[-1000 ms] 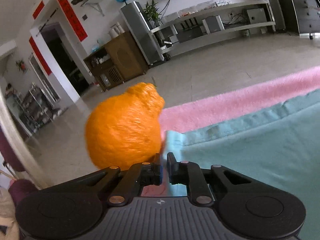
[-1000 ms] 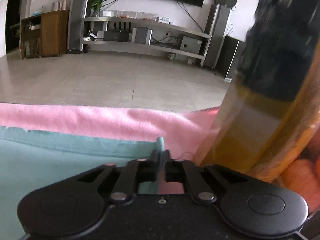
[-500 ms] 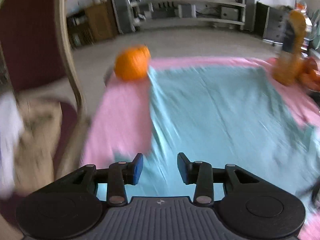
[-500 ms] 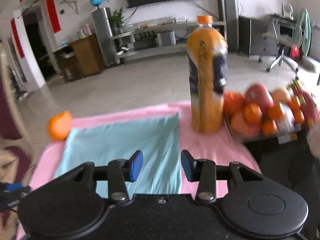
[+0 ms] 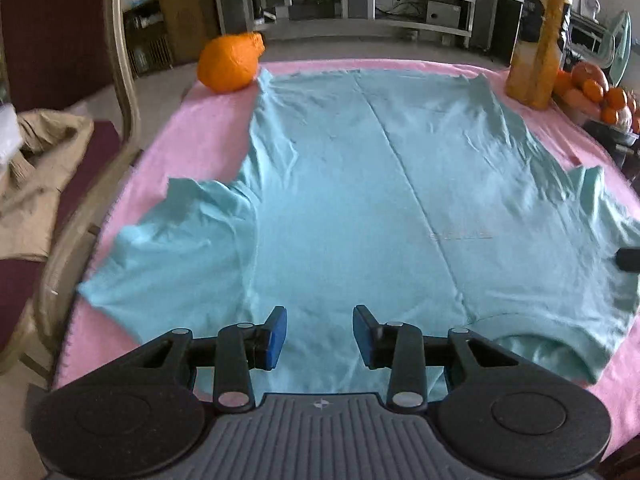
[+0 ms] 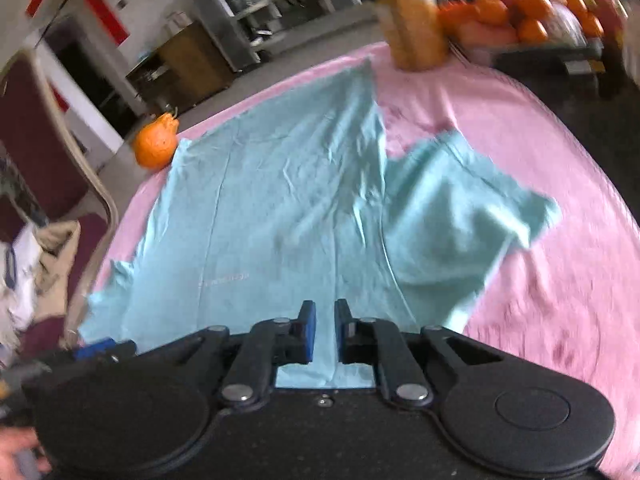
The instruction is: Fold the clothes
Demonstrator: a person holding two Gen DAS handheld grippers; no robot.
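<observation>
A teal T-shirt (image 5: 352, 184) lies spread flat on a pink cloth (image 5: 192, 128), hem at the far side, collar (image 5: 532, 344) near me. My left gripper (image 5: 320, 336) hovers open over the shirt's near edge by the left sleeve (image 5: 176, 240), holding nothing. My right gripper (image 6: 325, 332) hangs over the near edge of the T-shirt (image 6: 280, 208), left of the rumpled right sleeve (image 6: 452, 216). Its jaws stand only a narrow gap apart, with flat cloth showing between them. The left gripper's blue pad (image 6: 96, 348) shows at the lower left of the right wrist view.
An orange fruit (image 5: 230, 62) sits at the shirt's far left corner and a juice bottle (image 5: 538, 36) at the far right. A fruit pile (image 5: 596, 92) lies beyond the bottle. A chair (image 5: 124, 92) with beige clothes (image 5: 36, 176) stands left of the table.
Both grippers let go of the far hem corners, opened, and pulled back to the near edge of the shirt. The right jaws have since narrowed.
</observation>
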